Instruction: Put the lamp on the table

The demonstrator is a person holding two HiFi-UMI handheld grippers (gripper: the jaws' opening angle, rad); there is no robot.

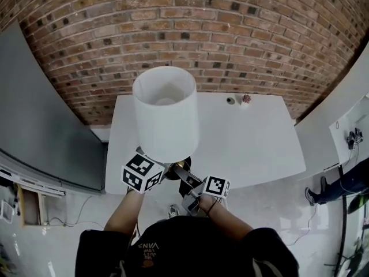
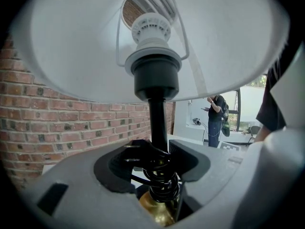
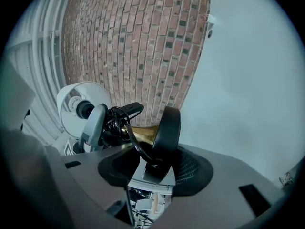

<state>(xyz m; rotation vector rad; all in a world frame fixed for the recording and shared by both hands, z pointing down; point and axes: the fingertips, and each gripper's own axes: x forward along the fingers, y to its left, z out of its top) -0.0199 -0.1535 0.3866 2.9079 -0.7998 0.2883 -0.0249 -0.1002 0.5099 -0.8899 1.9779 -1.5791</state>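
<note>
Lamp (image 1: 166,111) is held up in the air at the near edge of the white counter (image 1: 259,143). My left gripper (image 1: 160,169) has its jaws clamped on the stem, where the black cord (image 2: 159,173) is coiled. My right gripper (image 1: 193,184) has its jaws clamped on the black base (image 3: 169,128). Two small items (image 1: 230,100) sit at the counter's far edge, by the brick wall (image 1: 190,22). Only the left gripper view shows the white socket (image 2: 151,27) inside the shade and a person (image 2: 217,118) standing beyond.
</note>
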